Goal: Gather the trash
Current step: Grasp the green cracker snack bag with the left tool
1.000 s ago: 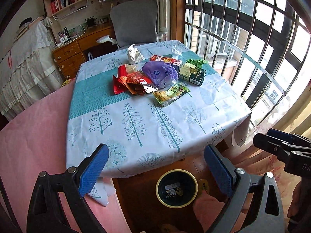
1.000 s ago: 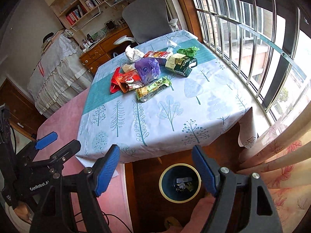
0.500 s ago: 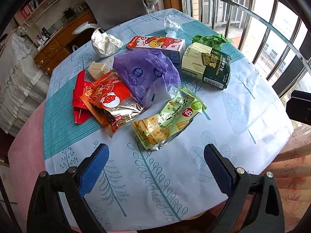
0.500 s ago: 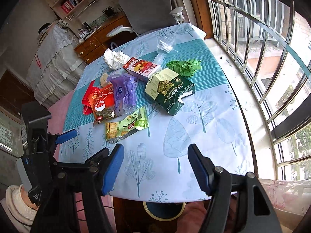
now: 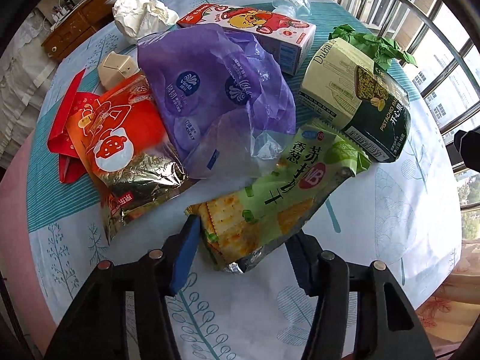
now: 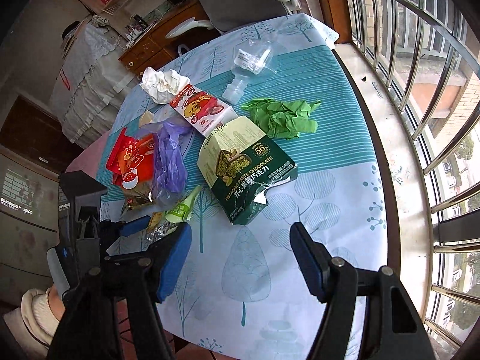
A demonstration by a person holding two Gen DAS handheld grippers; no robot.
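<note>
A green cracker wrapper point(image 5: 288, 186) lies at the near edge of the trash pile. My left gripper point(image 5: 244, 231) points steeply down at it. Its jaws are closing, and both blue pads press on the wrapper's near end. The right wrist view shows the same wrapper point(image 6: 180, 210) beside the left gripper's blue pad point(image 6: 135, 228). My right gripper point(image 6: 240, 229) hangs open over bare tablecloth with nothing between its fingers. It is just short of the torn pistachio chocolate box point(image 6: 243, 174).
The pile also holds a purple plastic bag point(image 5: 222, 96), an orange snack bag point(image 5: 120, 138), a red envelope point(image 5: 64, 120), a strawberry carton point(image 5: 255, 27), crumpled white paper point(image 5: 141, 12), crumpled green paper point(image 6: 282, 117) and a clear bottle point(image 6: 249, 63). Window bars point(image 6: 420, 69) run along the right.
Both grippers have come down and forward, from over the floor bin to over the table. The left jaws have narrowed from wide open onto the green cracker wrapper.
</note>
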